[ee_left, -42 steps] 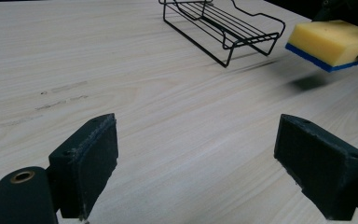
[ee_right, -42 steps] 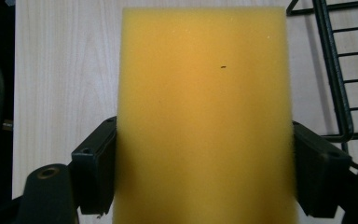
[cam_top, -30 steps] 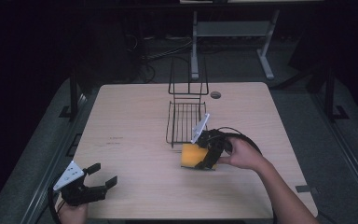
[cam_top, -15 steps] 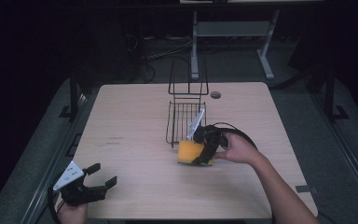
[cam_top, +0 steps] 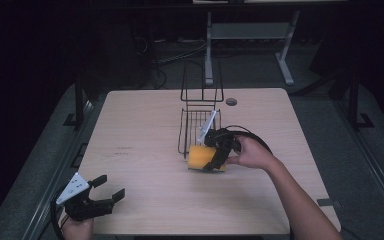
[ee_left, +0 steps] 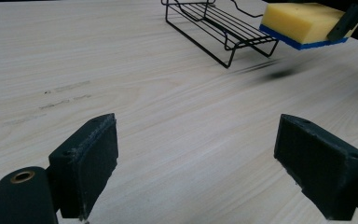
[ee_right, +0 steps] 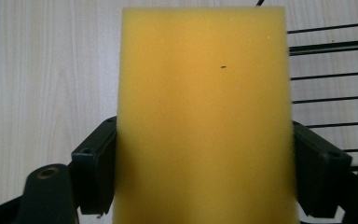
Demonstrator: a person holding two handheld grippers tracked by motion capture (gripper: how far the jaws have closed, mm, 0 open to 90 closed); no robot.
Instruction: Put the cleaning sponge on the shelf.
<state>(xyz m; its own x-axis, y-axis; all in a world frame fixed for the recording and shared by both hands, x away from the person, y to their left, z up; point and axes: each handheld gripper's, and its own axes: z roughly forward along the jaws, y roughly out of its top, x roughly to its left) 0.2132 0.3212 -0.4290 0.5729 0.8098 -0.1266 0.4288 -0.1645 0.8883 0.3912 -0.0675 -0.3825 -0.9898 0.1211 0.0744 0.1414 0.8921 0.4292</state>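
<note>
The rectangular yellow foam sponge with a blue scouring layer on its underside [cam_top: 202, 157] is clamped between the two black jaws of the right gripper [cam_top: 214, 159], one jaw pressed against each long side. From the left gripper view the sponge [ee_left: 303, 23] hangs clear of the tabletop, a shadow under it, just beside the near end of the black wire rack [ee_left: 219, 29]. The rack [cam_top: 198, 120] stands near the middle of the pale wooden table [cam_top: 140, 150], toward its far edge, with a tall wire frame rising at its far end; its flat wire tray holds nothing. In the right gripper view the sponge [ee_right: 204, 116] covers the middle, with the rack's wires [ee_right: 331, 74] to one side behind it. The left gripper [cam_top: 109, 193] sits well away from the rack, at the table's near left corner, jaws spread wide apart above bare wood, gripping nothing. The person's right hand [cam_top: 252, 152] holds the right gripper just to the rack's near right.
</note>
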